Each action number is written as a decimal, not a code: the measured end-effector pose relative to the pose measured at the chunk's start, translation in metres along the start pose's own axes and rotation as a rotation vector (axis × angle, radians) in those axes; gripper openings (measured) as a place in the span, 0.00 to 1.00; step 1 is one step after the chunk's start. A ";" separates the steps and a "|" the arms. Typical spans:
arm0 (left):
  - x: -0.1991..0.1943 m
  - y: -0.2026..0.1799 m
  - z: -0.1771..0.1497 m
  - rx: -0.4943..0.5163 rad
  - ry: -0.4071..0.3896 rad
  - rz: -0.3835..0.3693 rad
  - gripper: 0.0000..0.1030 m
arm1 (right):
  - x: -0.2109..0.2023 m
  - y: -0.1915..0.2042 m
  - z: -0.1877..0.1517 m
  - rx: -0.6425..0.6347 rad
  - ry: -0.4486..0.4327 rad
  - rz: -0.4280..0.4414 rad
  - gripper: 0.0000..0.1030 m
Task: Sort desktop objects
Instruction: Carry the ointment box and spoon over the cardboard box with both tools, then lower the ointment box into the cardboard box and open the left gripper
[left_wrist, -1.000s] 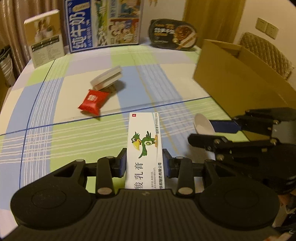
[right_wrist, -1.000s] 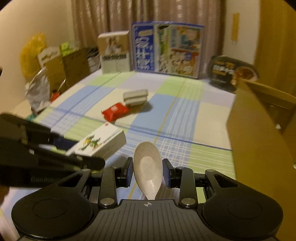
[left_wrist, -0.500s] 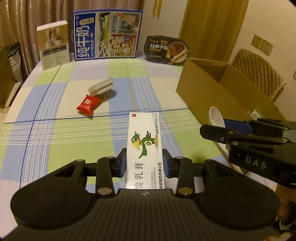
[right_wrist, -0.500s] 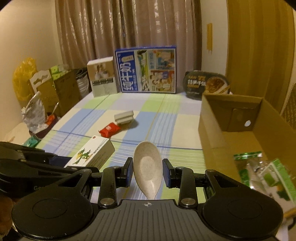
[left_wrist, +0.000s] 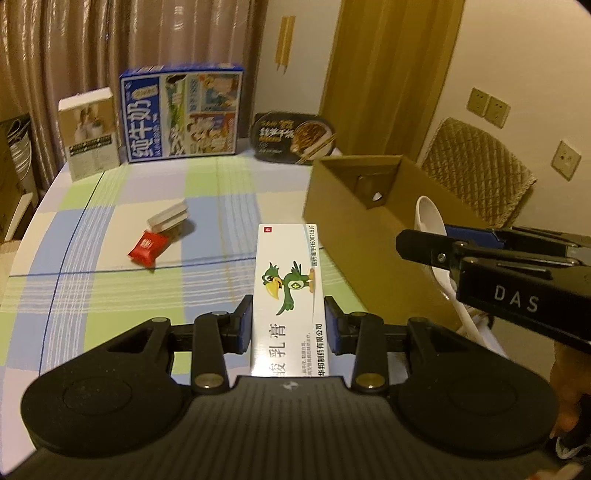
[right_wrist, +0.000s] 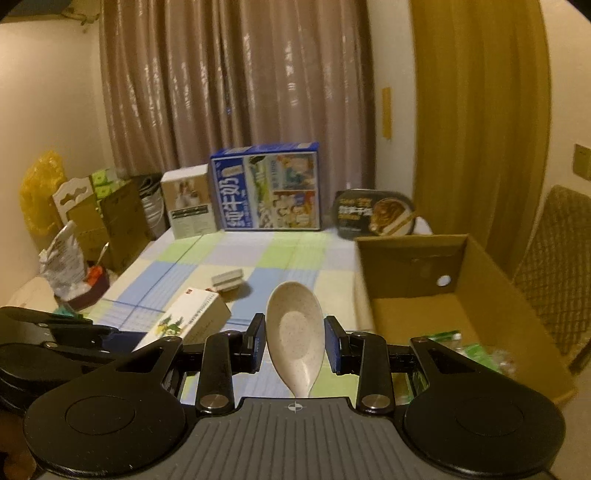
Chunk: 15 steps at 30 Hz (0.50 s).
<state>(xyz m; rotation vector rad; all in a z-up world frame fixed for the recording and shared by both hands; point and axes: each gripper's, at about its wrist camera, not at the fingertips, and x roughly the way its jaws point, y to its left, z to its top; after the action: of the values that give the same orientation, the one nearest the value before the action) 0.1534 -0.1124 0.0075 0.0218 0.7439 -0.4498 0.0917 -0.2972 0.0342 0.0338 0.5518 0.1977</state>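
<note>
the left gripper (left_wrist: 289, 324) pinches a white ointment box (left_wrist: 288, 291) by its long sides, held above the checked table (left_wrist: 110, 295). the right gripper (right_wrist: 295, 341) pinches a pale spoon (right_wrist: 294, 332), bowl forward, just beside the open cardboard box (right_wrist: 476, 302) at the table's right. a red packet (left_wrist: 147, 248) and a small white block (left_wrist: 169, 219) lie together mid-table, well apart from both grippers.

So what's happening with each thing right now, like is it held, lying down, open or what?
left gripper: shut on the medicine box
medicine box: held, off the table
right gripper: shut on the spoon
spoon: held, bowl facing up
cardboard box: open, packets inside
red packet: lying on table
white eraser: lying on table, tilted
</note>
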 end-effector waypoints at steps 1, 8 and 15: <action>-0.001 -0.005 0.001 0.004 -0.005 -0.006 0.32 | -0.003 -0.004 0.000 0.002 -0.002 -0.008 0.29; -0.002 -0.040 0.009 0.035 -0.018 -0.056 0.32 | -0.027 -0.039 -0.003 0.036 -0.021 -0.076 0.29; 0.003 -0.073 0.012 0.060 -0.021 -0.101 0.32 | -0.044 -0.072 -0.005 0.075 -0.036 -0.131 0.29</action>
<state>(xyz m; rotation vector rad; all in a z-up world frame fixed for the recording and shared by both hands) 0.1338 -0.1821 0.0242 0.0358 0.7127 -0.5677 0.0648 -0.3766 0.0464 0.0735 0.5235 0.0492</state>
